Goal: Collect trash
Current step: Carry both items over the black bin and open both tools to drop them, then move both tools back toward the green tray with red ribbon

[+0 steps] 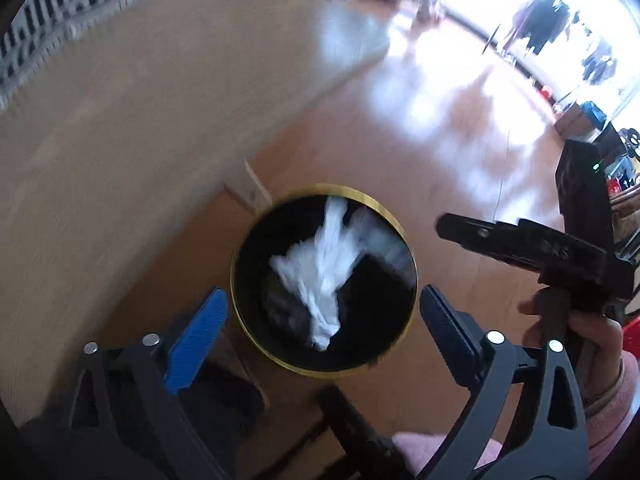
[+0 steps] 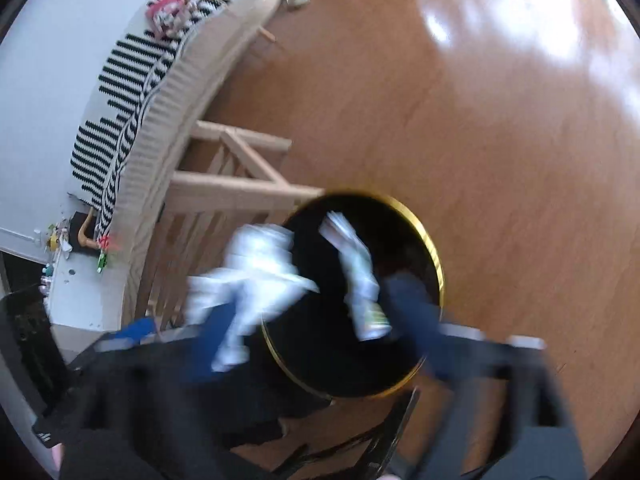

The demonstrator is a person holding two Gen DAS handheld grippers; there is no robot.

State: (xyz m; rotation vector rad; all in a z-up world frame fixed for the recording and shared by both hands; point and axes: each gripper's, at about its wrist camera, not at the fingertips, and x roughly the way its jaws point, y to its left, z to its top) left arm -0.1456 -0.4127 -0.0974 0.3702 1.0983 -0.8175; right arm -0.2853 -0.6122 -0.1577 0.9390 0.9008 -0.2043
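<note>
A round black bin (image 1: pixel 400 224) with a gold rim stands on the wooden floor, right under both grippers. My left gripper (image 1: pixel 320 332) is open, its blue pads (image 1: pixel 200 336) wide apart on either side of the bin's mouth. A blurred white crumpled paper (image 1: pixel 320 272) shows inside the mouth, apart from the pads. In the right wrist view my right gripper (image 2: pixel 316 328) is also open and smeared by blur. A white wad (image 2: pixel 256 272) hangs at the bin's (image 2: pixel 436 264) left rim. A pale wrapper with green print (image 2: pixel 362 284) is over the opening.
A light wooden table (image 1: pixel 120 120) stands just left of the bin, its trestle legs (image 2: pixel 240 168) close to the rim. A black-and-white striped cloth (image 2: pixel 120 120) lies on it. A dark chair frame (image 2: pixel 360 440) is below. A hand (image 1: pixel 580 332) in a pink sleeve holds the right tool.
</note>
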